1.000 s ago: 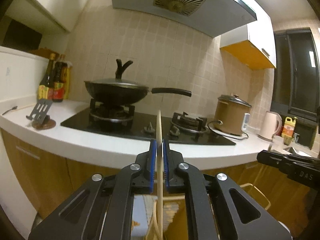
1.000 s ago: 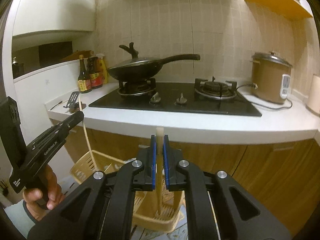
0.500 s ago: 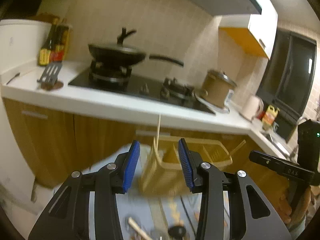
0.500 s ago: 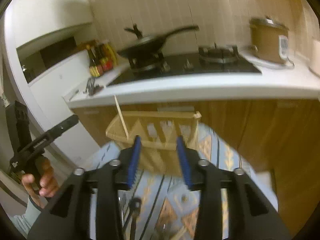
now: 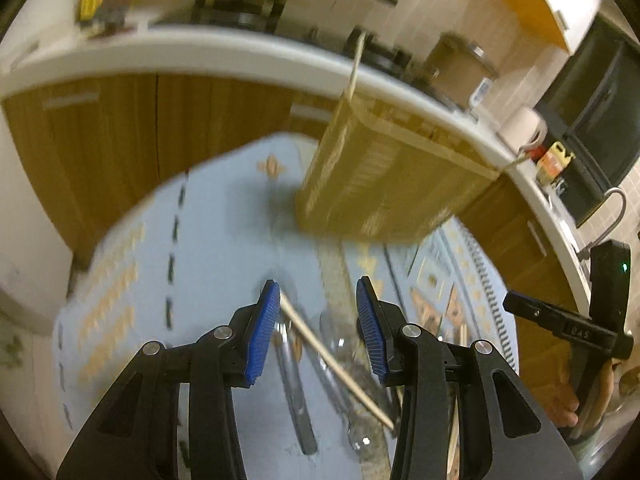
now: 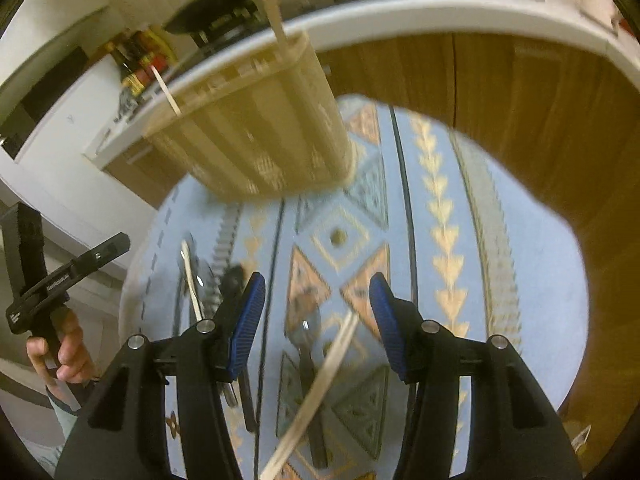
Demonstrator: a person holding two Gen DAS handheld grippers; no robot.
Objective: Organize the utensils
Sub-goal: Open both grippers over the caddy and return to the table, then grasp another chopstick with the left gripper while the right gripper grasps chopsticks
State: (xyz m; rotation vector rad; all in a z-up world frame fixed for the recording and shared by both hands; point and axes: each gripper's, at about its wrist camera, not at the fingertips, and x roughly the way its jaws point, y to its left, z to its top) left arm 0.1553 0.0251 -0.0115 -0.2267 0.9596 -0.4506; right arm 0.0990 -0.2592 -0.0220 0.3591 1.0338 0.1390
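Nearest the left tool (image 5: 316, 322), a pale chopstick (image 5: 336, 360) lies on the patterned floor mat (image 5: 160, 240), its far end just inside the blue pads (image 5: 264, 328) and its long axis slanting back toward the lower right, crossing two blurred metal utensils (image 5: 296, 392). This tool is wide open and grips nothing. The right tool (image 6: 316, 320) is equally wide open and empty; below its gap lies another pale stick (image 6: 316, 392), slanting from upper right to lower left beside a metal spoon (image 6: 306, 344) — each hand seems nearest to its own stick. Whether either tool touches the mat cannot be told. Farther off stands the yellow slatted basket (image 6: 260, 140), with chopsticks (image 6: 276, 20) upright inside — probably the destination. Beyond it runs the kitchen surface (image 5: 200, 52), blurred.
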